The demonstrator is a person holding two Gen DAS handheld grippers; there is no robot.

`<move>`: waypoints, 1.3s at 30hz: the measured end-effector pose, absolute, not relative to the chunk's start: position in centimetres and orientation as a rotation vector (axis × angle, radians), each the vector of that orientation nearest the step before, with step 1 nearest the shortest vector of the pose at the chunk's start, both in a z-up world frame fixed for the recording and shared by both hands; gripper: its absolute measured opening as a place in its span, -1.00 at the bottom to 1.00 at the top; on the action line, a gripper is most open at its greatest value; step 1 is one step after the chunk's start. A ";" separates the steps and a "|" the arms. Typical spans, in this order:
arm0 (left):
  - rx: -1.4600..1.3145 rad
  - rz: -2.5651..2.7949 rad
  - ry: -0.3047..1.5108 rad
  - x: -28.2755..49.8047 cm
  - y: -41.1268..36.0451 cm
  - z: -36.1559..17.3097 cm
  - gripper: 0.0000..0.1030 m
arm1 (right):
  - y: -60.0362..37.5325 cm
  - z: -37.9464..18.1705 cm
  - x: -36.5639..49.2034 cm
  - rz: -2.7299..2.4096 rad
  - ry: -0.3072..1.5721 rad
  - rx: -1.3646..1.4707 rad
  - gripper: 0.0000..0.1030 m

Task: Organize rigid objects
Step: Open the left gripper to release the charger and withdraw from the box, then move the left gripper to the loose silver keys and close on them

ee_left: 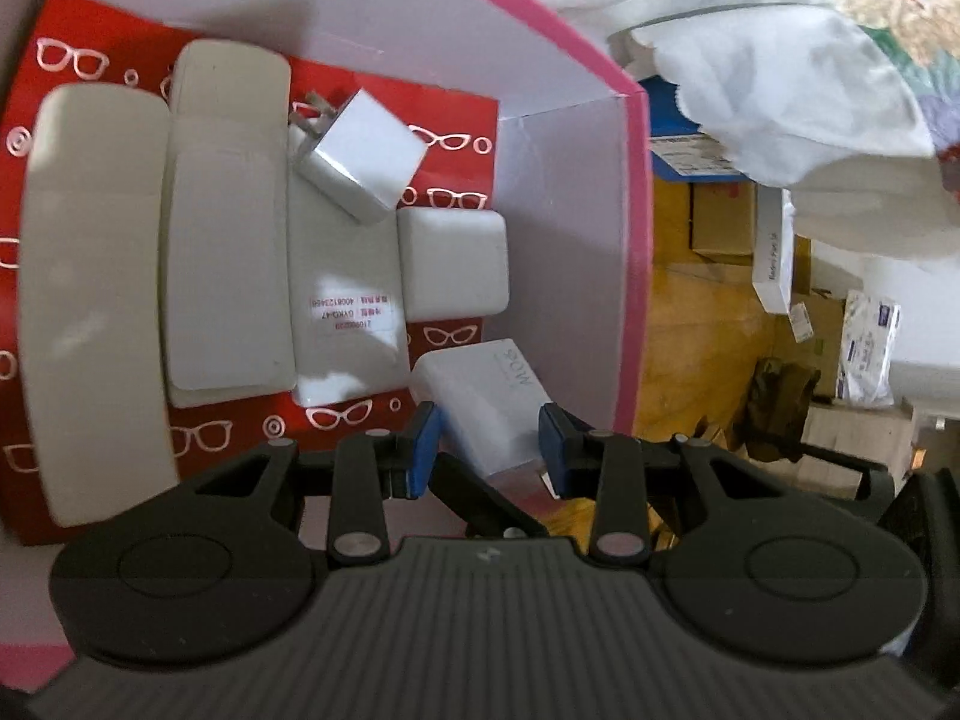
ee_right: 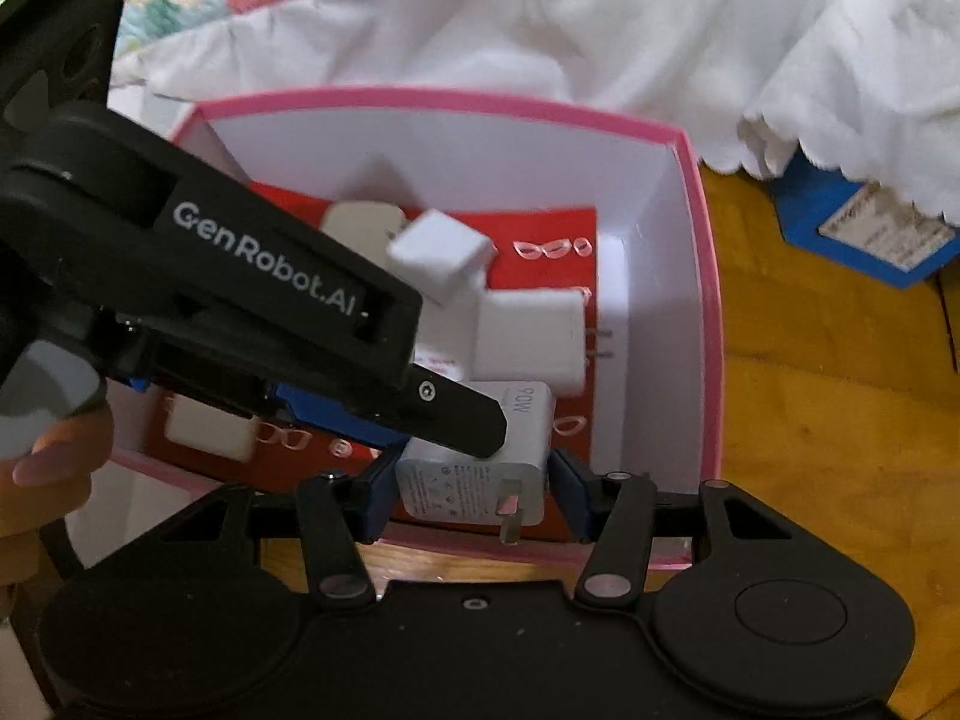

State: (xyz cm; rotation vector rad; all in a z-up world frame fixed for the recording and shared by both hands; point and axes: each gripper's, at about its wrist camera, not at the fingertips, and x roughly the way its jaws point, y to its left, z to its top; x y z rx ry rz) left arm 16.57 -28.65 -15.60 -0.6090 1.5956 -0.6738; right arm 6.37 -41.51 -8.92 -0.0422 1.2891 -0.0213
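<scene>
A pink box [ee_left: 636, 240] [ee_right: 708, 300] with white walls and a red, glasses-printed floor holds several white chargers and cases. My right gripper [ee_right: 474, 492] is shut on a white 90W charger [ee_right: 474, 474] at the box's near wall, its blue pads on both sides and the prongs facing the camera. My left gripper [ee_left: 489, 450] hangs open just above that charger [ee_left: 486, 396], and nothing is pinched between its pads. In the right wrist view one of its fingers [ee_right: 456, 414] lies across the charger's top; I cannot tell whether it touches.
In the box lie a small cube plug [ee_left: 360, 162] [ee_right: 438, 258], a square adapter [ee_left: 453, 264], a labelled flat block [ee_left: 342, 300] and two long white cases [ee_left: 90, 300]. A white cloth [ee_right: 540, 30] lies behind the box. A blue carton [ee_right: 858, 234] sits on the yellow wood [ee_right: 810, 420]. A hand [ee_right: 54, 462] shows at the left.
</scene>
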 end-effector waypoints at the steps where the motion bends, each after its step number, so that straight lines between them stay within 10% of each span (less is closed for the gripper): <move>1: -0.611 -0.663 1.593 16.7 -28.9 -15.8 -0.32 | -41.8 -9.3 6.6 -0.026 1.290 -0.036 0.13; 31: -0.029 -0.686 1.074 14.0 -13.5 0.9 -0.23 | -30.4 -1.0 -0.7 0.310 0.794 -0.080 0.37; 39: -0.064 -0.602 1.059 14.1 -6.3 -1.8 -0.23 | -23.7 -2.9 -1.3 0.504 0.805 -0.045 0.37</move>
